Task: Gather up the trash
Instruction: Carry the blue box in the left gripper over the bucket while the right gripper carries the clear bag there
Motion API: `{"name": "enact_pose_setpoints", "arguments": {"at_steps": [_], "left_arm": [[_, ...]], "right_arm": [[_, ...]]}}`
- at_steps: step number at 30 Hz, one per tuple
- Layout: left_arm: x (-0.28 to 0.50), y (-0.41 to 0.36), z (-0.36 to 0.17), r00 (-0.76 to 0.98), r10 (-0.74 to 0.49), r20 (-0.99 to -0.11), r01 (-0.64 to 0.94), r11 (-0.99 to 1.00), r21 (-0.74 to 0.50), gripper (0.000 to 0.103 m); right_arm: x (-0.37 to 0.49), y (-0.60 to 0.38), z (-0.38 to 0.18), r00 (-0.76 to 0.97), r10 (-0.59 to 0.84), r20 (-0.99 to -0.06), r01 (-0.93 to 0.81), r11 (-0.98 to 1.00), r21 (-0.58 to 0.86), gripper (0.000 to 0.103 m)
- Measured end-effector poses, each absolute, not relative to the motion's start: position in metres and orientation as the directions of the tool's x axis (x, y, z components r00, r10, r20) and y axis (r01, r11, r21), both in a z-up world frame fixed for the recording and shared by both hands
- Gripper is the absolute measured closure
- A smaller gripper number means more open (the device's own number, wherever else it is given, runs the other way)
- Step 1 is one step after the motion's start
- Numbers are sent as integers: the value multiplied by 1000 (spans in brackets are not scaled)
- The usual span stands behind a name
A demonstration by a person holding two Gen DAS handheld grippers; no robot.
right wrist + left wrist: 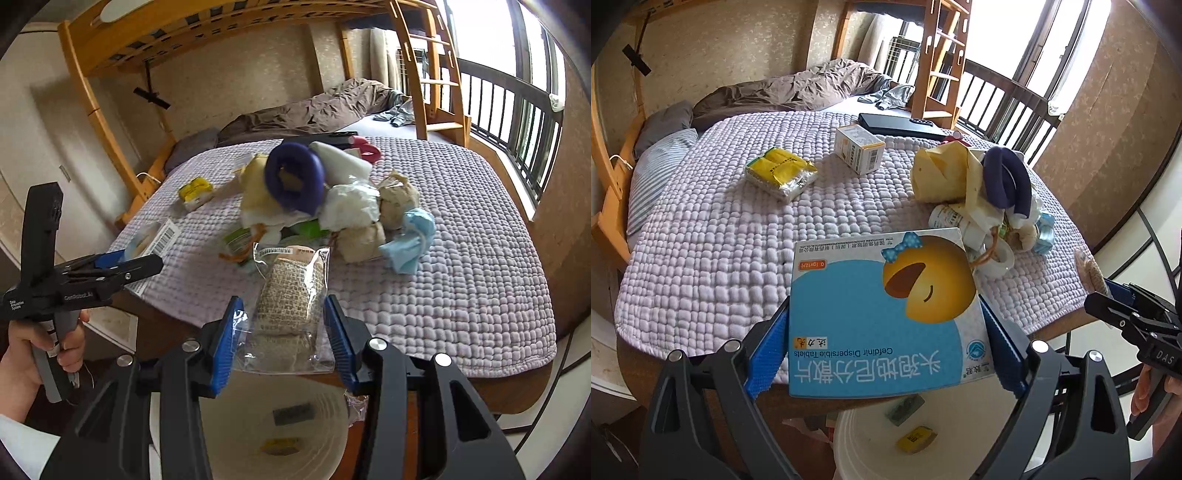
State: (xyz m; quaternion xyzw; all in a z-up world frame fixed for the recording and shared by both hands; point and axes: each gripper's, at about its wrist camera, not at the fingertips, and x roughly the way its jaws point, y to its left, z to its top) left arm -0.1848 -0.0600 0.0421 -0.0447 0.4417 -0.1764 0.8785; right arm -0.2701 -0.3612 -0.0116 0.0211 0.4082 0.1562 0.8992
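Observation:
My left gripper (884, 343) is shut on a blue medicine box (882, 314) with a yellow smiley face, held above the white trash bin (849, 443). The bin holds a yellow packet (916, 439) and a grey packet (903, 408). My right gripper (282, 338) is shut on a clear plastic bag with a beige woven sponge (290, 306), also above the bin (236, 443). The left gripper shows at the left of the right wrist view (110, 266). A pile of trash (325, 199) lies on the table's purple quilted cover (461, 258).
On the cover lie a yellow packet (779, 171), a small white box (858, 147) and a black flat device (897, 125). The pile includes a purple ring (1006, 177), a white bottle (949, 218) and blue cloth (412, 240). A bunk bed stands behind.

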Motion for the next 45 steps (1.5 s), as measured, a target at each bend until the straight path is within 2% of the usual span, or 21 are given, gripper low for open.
{"name": "enact_pose_setpoints", "arguments": {"at_steps": [45], "left_arm": [[-263,-99,19,435,-321,-841,401,906,-139,9]], "right_arm": [[-330,-348,-49,462,353,-814,-328,921,213,58]]}}
